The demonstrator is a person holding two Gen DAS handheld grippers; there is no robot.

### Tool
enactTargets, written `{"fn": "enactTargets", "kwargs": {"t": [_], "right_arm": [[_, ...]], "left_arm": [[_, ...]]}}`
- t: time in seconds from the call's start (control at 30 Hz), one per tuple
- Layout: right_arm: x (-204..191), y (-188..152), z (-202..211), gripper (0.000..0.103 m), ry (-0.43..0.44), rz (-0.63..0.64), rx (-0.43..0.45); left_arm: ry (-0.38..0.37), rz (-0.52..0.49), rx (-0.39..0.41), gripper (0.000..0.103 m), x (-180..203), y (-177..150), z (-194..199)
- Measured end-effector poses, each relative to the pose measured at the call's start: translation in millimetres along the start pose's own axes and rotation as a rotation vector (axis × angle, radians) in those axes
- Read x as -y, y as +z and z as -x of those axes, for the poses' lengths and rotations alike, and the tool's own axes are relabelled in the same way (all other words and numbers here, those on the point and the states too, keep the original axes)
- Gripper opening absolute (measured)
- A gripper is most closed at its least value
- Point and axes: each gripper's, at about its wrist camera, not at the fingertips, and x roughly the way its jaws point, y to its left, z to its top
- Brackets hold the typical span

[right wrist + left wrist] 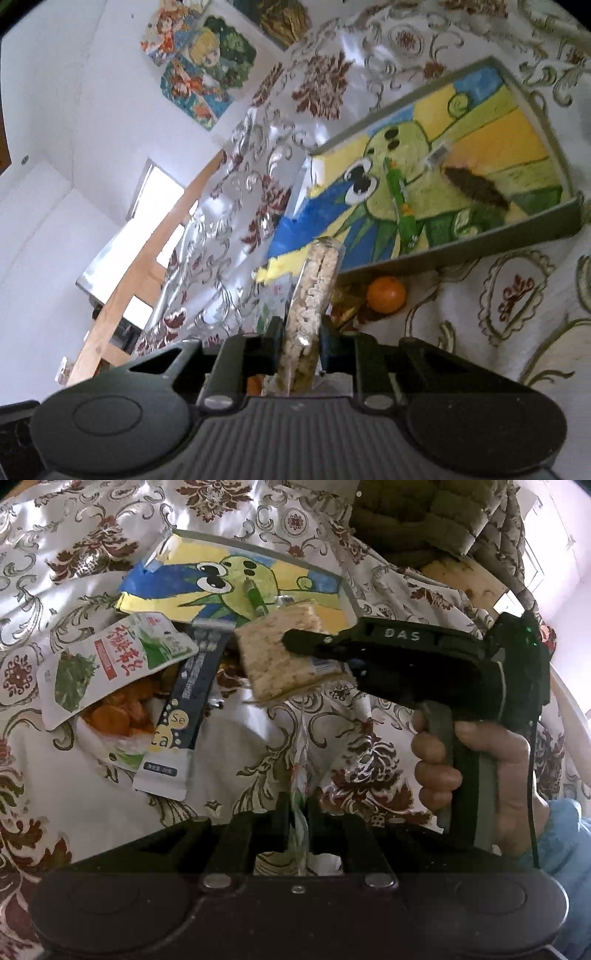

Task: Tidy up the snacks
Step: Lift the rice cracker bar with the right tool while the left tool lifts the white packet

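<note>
Snacks lie partly in a tray, partly loose on the tablecloth (pixel 92 546), floral white and maroon. Tray (pixel 347 590), shallow, grey rim, bottom painted with a green cartoon creature on blue and yellow. Inside it: a green stick pack (pixel 256 598) lying on the creature's face, long axis running along the tray bottom from near the eyes toward the near rim; in the right wrist view also a dark elongated item (pixel 476 186) beside it, long axis slanted, plus a small clear wrapper near the stick's far end, kind unclear.

Outside the tray, at its near edge: white-green pouch (pixel 118 661) with red lettering, overlapping an orange-filled bag (pixel 118 712); dark blue stick sachet (pixel 184 720) lying across them, long axis pointing from the tray edge toward the camera. An orange fruit (pixel 386 294) sits just beside the tray's outer wall, next to gold wrappers.

Right gripper (pixel 295 642), held by a hand (pixel 480 771) in a blue sleeve, clamps a wrapped rice cracker block (pixel 280 657) above the cloth, in front of the tray; block tilted, flat face toward the left camera, long axis pointing away along the fingers in the right wrist view.

Left gripper (pixel 297 812) closed nearly tight on a thin clear wrapper strip (pixel 301 775), edge-on, hanging up between the fingers.
</note>
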Motion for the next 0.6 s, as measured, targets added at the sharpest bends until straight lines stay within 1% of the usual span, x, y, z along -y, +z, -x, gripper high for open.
{"fn": "enactTargets", "kwargs": {"t": [0.17,0.3,0.47,0.6], "right_arm": [[-2,9,17,0.022,0.012,-0.001,0.070],[1,15,29,0.022,0.021,-0.012,0.117],[6,24,38,0.022,0.015,-0.023,0.165],[14,30,42,0.022,0.014,-0.041,0.204]], "left_arm": [[0.006,0.009,0.032,0.008,4,5,9],[0.010,0.006,0.081,0.008,8,12,17],[0.021,0.005,0.134,0.008,10,26,18],[0.024,0.008,0.132,0.008,10,35,11]]}}
